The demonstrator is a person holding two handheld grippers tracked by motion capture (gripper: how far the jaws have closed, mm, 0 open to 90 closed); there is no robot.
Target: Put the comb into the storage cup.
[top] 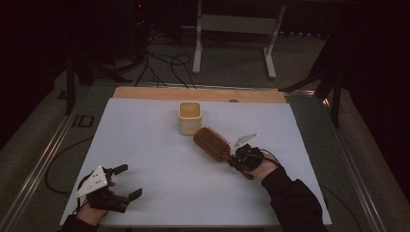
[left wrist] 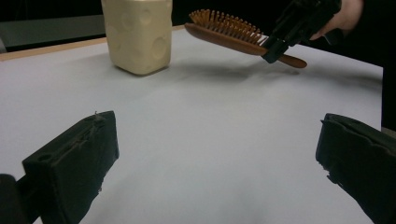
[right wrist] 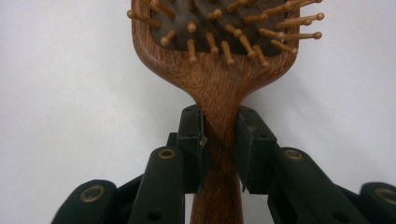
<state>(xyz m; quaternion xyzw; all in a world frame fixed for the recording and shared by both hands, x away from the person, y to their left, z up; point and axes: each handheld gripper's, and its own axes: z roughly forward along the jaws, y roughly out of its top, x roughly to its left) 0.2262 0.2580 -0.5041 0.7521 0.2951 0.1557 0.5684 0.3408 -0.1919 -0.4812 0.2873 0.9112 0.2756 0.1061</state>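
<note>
No readable writing anywhere. Cream cup [top: 189,117] stands upright at the far middle of the white table [top: 159,159], contents can't be seen. Right gripper [right wrist: 219,135] pinches wooden hairbrush [top: 212,143] by the neck of its handle, bristles up, held above the table just beside the cup. Left gripper [top: 128,181] jaws spread, nothing between them, near the front left edge

1. The left tool [left wrist: 212,163] has its two black jaws standing wide apart, with bare white tabletop [left wrist: 210,130] between them.
2. A cream, dimpled, square-sided plastic cup [left wrist: 138,35] stands far left.
3. At far right, the right tool [left wrist: 299,25] clamps the handle of a brown wooden hairbrush [left wrist: 229,32], bristles up, raised above the tabletop.
</note>
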